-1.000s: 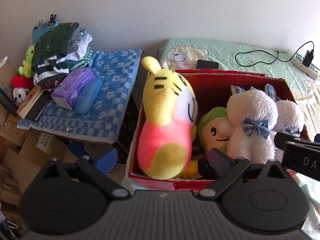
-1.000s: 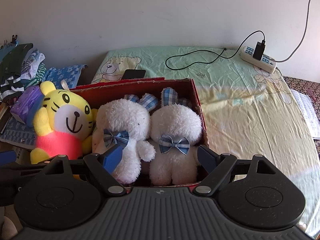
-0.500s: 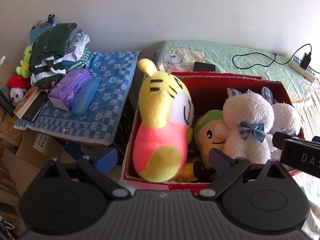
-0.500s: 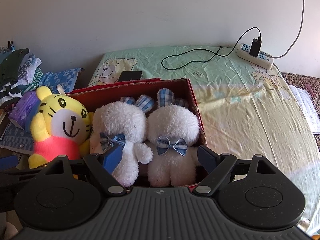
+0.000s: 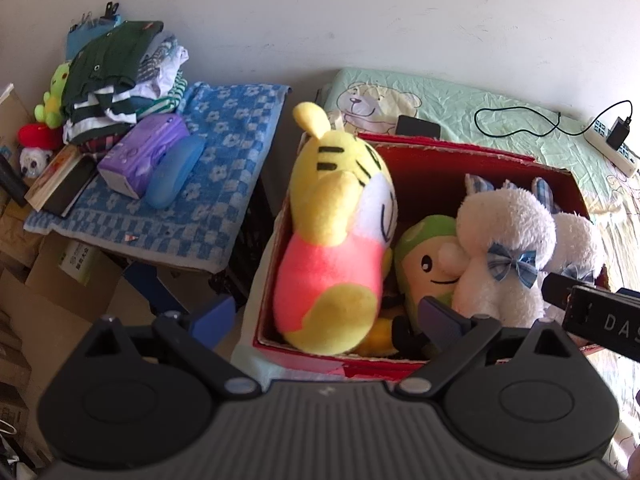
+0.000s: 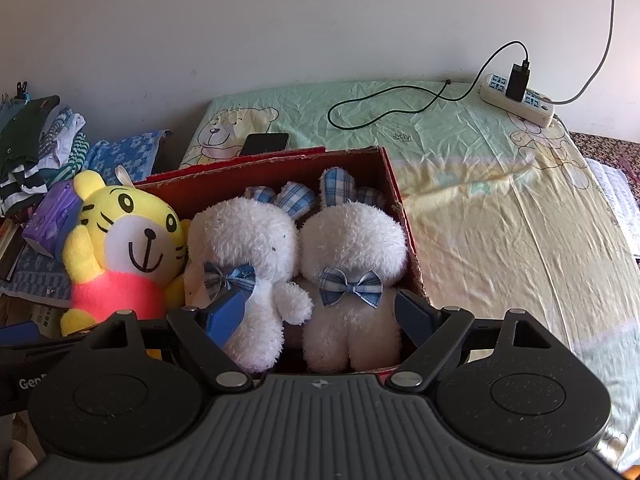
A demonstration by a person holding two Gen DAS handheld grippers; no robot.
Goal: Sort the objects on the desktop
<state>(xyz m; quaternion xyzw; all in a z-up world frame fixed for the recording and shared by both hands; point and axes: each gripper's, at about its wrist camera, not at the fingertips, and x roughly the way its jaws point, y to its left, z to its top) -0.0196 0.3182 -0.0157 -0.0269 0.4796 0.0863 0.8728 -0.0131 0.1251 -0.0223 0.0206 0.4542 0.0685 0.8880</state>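
Left wrist view: left gripper jaws spread, holding nothing.
Right gripper: jaws spread, holding nothing.
Red box: holds tiger plush and two white rabbits, upright.

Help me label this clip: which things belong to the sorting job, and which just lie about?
Job: red cardboard box; yellow tiger plush; two white bow-tied rabbit plushes; green-capped plush doll.
Lying about: black phone; white power strip; folded clothes pile.

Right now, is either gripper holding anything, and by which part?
Nothing is held. The left gripper and right gripper are both open, empty, in front of the red box of plush toys.
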